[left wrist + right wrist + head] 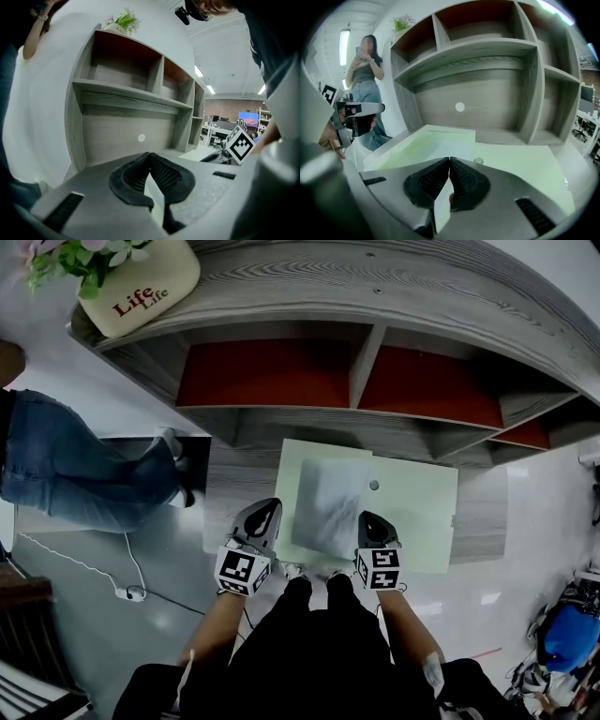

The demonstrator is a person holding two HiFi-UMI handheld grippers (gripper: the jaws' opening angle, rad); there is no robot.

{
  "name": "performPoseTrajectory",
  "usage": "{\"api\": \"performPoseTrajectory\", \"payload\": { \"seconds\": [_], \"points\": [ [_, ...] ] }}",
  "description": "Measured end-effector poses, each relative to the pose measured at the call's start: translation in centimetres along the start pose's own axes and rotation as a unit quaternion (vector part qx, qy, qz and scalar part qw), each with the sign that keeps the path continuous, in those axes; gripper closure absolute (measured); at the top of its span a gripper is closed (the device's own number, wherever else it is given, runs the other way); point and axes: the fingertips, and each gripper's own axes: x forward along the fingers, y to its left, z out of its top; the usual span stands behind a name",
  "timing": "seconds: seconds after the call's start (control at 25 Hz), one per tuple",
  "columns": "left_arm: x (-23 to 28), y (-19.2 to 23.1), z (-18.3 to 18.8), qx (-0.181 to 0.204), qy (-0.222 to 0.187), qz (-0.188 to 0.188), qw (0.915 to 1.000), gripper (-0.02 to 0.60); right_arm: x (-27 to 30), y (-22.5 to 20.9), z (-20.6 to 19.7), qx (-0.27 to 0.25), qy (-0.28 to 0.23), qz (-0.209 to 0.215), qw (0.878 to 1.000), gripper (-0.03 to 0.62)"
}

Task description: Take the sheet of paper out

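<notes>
The shelf (375,296) stands at the back of the table (242,488). A plant pot (141,287) sits on top of the shelf at its left end. A folder (412,512) lies open on the table just in front of the shelf. The sheet of paper (328,502) is over the folder's left half. The left gripper (267,512) pinches its near left corner and the right gripper (370,519) its near right corner. Left of the shelf stands a person (66,465), with a cable (94,568) on the floor (169,615) nearby.
</notes>
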Motion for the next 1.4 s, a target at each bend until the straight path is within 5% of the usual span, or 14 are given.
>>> {"api": "performPoseTrajectory", "payload": {
  "seconds": [0.36, 0.6, 1.08, 1.2, 1.4],
  "points": [
    [0.3, 0.0, -1.6, -0.006, 0.013, 0.001, 0.9999, 0.574, 3.9, -0.7, -2.2, 0.019, 0.050, 0.006, 0.999, 0.448],
    [0.0, 0.1, -2.5, -0.007, 0.021, 0.005, 0.9997, 0.574, 6.1, -1.4, -3.1, 0.037, 0.080, -0.003, 0.996, 0.424],
    [-0.7, 1.2, -2.5, -0.008, 0.022, 0.016, 0.9996, 0.574, 8.5, -1.6, -4.0, 0.037, 0.125, -0.014, 0.991, 0.426],
    [-0.7, 1.2, -2.5, -0.009, 0.020, 0.017, 0.9996, 0.574, 8.5, -2.1, -3.9, 0.036, 0.117, -0.041, 0.992, 0.530],
    [-1.0, 0.9, -2.4, -0.011, 0.017, 0.016, 0.9997, 0.574, 8.0, -2.6, -3.7, 0.031, 0.097, -0.070, 0.992, 0.569]
  ]
}}
